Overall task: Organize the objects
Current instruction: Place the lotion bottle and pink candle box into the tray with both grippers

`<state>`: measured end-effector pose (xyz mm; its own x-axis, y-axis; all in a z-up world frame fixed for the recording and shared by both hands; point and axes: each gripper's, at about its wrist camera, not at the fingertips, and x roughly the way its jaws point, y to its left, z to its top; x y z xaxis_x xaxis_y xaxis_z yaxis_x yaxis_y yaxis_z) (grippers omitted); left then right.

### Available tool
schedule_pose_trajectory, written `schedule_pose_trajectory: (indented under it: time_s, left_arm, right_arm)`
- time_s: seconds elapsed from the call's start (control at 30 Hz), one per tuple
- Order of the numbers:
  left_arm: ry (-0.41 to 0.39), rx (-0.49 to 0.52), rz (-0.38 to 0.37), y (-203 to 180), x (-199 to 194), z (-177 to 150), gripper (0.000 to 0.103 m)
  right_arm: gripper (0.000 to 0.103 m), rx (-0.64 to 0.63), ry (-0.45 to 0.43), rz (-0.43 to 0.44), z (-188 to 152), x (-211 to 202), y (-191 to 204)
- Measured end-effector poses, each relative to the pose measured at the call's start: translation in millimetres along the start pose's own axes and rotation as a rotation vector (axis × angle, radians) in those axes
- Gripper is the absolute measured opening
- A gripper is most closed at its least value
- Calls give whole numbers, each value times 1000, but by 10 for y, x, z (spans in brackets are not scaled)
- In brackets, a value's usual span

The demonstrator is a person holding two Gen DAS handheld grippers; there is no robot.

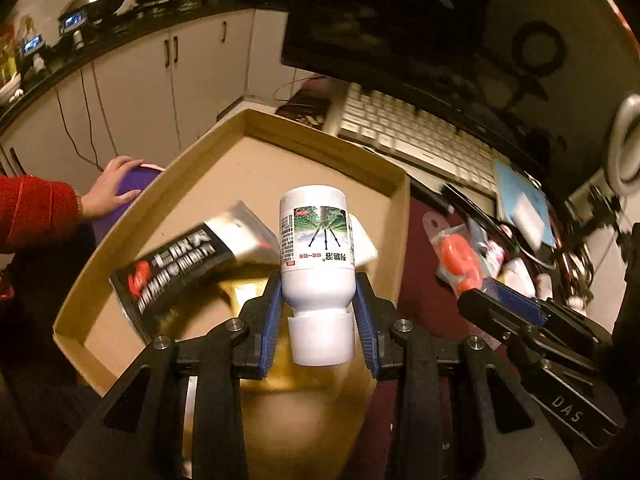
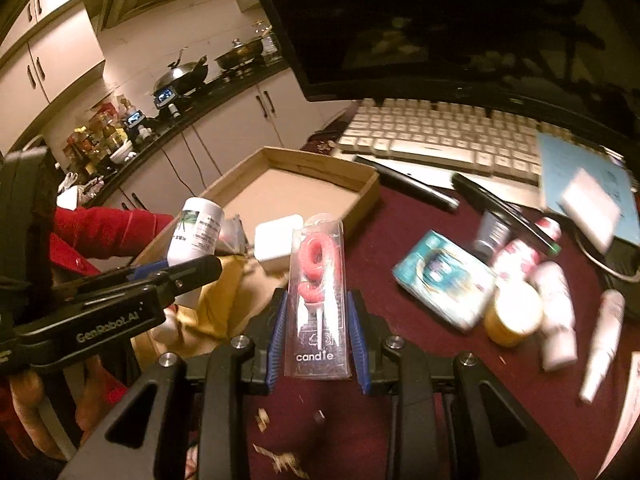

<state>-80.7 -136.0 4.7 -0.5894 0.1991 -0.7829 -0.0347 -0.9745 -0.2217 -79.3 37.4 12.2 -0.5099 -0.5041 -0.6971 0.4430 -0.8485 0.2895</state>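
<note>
Two views, left tongs [image 1: 320, 312] gripping white bottle [image 1: 316, 248], right tongs [image 2: 316, 336] candle pack [image 2: 318, 300]

Along the upper left of both views runs a dark kitchen counter [image 1: 120, 36] above white cabinets [image 1: 132, 92] with dark handles. A lidded wok [image 2: 182, 74] and a second pan [image 2: 240, 54] sit on the stove, and bottles and jars [image 2: 96, 132] crowd the counter's far left in the right wrist view. A dark monitor [image 2: 440, 24] fills the upper right of each frame, with a white keyboard [image 2: 440, 136] below it. The tabletop carries a dark red cloth [image 2: 400, 400].
</note>
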Motion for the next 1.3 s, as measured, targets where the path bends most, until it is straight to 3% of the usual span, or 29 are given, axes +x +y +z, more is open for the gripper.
schedule_pose_trajectory:
  time_s: [0.23, 0.5, 1.03, 1.2, 1.3]
  left_arm:
    - [23, -43, -10, 184, 213, 292, 34]
    - [78, -55, 18, 286, 582, 553, 34]
    - [134, -64, 40, 341, 900, 602, 34]
    - [99, -63, 51, 340, 850, 587, 34]
    - [82, -85, 14, 351, 782, 582, 34]
  right_arm:
    - [29, -11, 14, 28, 402, 352, 42]
    - [29, -25, 62, 1, 714, 822, 13]
    - [29, -43, 129, -23, 757, 1269, -60]
    - [31, -47, 124, -28, 745, 1267, -42]
    - [31, -7, 134, -13, 736, 1278, -88]
